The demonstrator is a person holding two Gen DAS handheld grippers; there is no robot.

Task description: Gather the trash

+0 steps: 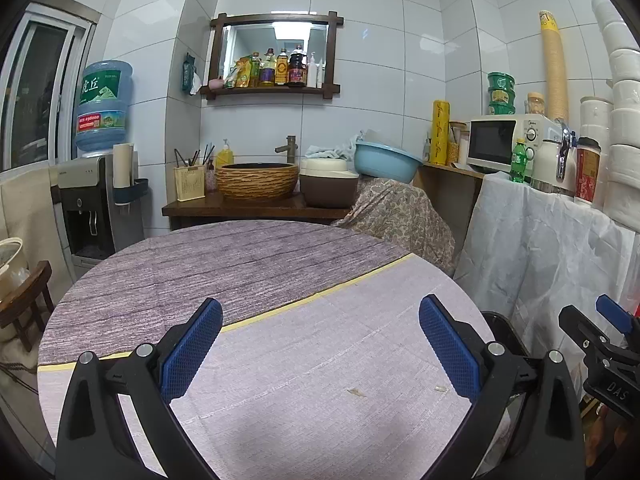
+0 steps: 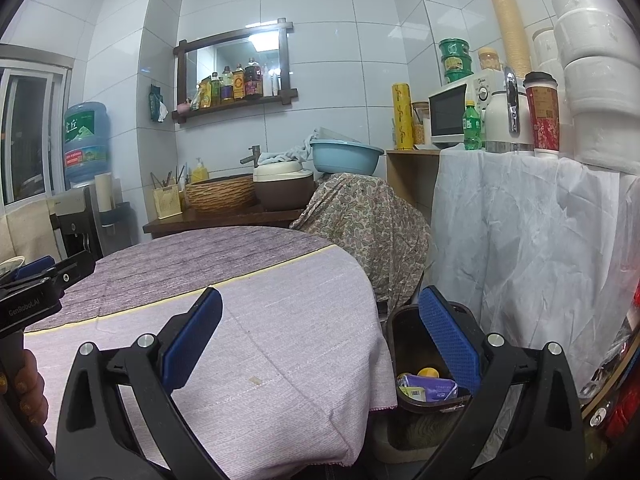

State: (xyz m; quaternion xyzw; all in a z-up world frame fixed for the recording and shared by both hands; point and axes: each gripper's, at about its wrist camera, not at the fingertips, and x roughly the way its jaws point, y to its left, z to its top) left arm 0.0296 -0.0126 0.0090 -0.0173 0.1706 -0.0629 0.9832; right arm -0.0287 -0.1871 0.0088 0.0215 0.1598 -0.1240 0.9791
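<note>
My left gripper (image 1: 320, 316) is open and empty above the round table (image 1: 200, 264), which has a purple wood-grain and pale cloth cover. Two small crumbs (image 1: 354, 391) lie on the pale cloth near its right finger. My right gripper (image 2: 320, 308) is open and empty over the table's right edge. Below its right finger stands a dark trash bin (image 2: 404, 344) holding a purple wrapper (image 2: 432, 390), a yellow cap and other scraps. The right gripper also shows at the right edge of the left wrist view (image 1: 600, 332). The left gripper shows at the left edge of the right wrist view (image 2: 36, 280).
A chair draped in paisley cloth (image 2: 360, 224) stands behind the table. A white-covered counter (image 2: 520, 232) on the right carries a microwave (image 2: 452, 114), a green bottle (image 2: 472, 124), a kettle and cups. A sink counter (image 1: 256, 184) and water dispenser (image 1: 92, 200) stand at the back.
</note>
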